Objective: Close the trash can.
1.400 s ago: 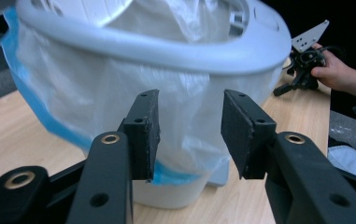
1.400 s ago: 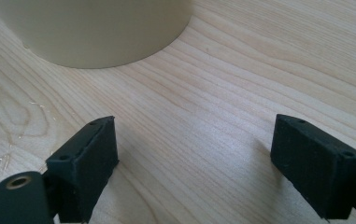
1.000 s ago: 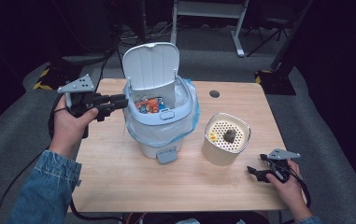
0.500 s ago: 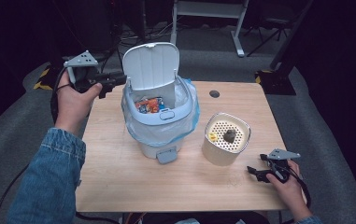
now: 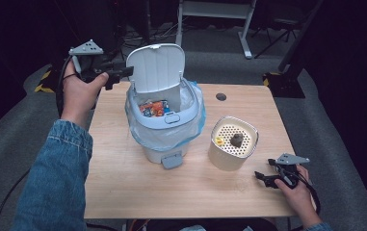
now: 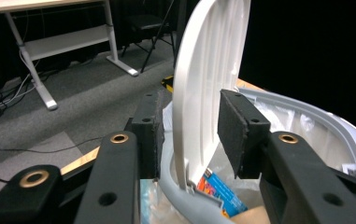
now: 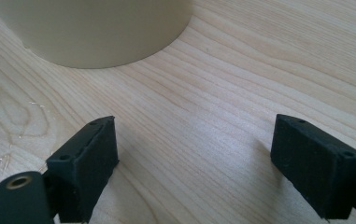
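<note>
The lid [image 5: 156, 67] of the small bin [image 5: 164, 127] stands upright at the bin's far rim, swung fully open, so the inside is free to take rubbish; the bin itself sits near the middle of the tabletop [image 5: 118, 187], lined with a pale blue bag [image 5: 194, 108] whose edge is folded out over the rim, likely to keep it from slipping in. Inside lies a colourful wrapper [image 5: 153, 108], seen close in the left gripper view [image 6: 220, 189] just below the lid's edge. The left gripper [image 5: 118, 73] is held level at the lid's left edge; in its own view the lid [image 6: 208, 79] stands between the two jaws, and the jaws have just been opening, so the pads stand off the plastic on both sides and no longer pinch it. That reads as a release once the lid could stay up unaided. A pedal [image 5: 172, 160] juts from the bin's near foot. To the right stands a cream canister [image 5: 232, 143] with a perforated top, a dark lump and a small yellow piece resting on it. Farther right, near the tabletop's front corner, the right gripper [image 5: 263, 177] rests low, its jaws spread wide over bare wood with nothing between them, seemingly parked out of the way just beside the canister [image 7: 96, 28].
</note>
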A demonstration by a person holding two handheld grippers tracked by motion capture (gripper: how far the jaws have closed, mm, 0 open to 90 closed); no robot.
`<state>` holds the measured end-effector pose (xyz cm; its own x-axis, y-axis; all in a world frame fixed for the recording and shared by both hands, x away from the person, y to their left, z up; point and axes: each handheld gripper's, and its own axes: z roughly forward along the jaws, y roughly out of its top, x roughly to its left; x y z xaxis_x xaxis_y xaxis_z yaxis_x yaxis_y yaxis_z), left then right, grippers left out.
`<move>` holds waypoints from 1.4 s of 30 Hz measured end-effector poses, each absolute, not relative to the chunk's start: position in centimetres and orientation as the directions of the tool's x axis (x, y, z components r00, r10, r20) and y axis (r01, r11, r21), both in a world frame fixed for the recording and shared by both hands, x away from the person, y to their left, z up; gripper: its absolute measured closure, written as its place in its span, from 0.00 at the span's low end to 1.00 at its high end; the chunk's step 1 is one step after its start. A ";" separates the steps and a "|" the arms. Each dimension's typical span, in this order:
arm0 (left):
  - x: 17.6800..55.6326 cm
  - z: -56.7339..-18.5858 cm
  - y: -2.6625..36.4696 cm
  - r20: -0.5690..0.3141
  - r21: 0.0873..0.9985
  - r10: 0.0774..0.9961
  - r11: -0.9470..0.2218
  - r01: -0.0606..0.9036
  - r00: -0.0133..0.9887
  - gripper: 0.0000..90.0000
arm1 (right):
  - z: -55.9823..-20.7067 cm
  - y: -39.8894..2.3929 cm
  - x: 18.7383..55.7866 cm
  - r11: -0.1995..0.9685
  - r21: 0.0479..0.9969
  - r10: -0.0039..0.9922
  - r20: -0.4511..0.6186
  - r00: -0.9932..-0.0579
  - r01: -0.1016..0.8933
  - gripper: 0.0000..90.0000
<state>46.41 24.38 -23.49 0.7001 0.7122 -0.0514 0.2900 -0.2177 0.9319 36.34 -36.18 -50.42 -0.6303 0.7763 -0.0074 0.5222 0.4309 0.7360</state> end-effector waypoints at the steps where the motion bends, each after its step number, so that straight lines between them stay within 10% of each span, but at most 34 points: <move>1: 46.5 -23.4 24.3 -0.054 0.934 0.709 -0.212 0.286 0.703 0.68 | -50.4 -36.2 36.3 0.431 0.736 0.776 -0.008 -0.631 0.521 0.17; 23: 42.8 -21.8 19.6 -0.005 0.908 0.477 -0.367 0.204 0.879 0.55 | -50.4 -36.2 36.3 0.431 0.736 0.776 -0.008 -0.630 0.522 0.17; 42: 44.0 -25.0 15.8 -0.161 0.856 0.413 -0.394 0.336 0.896 0.75 | -50.4 -36.2 36.3 0.432 0.736 0.776 -0.009 -0.630 0.521 0.17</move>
<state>44.00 15.85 -25.04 0.8963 0.4130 -0.1615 0.3356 -0.3938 0.8557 36.34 -36.18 -50.42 -0.6304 0.7762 -0.0089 0.5213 0.4317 0.7361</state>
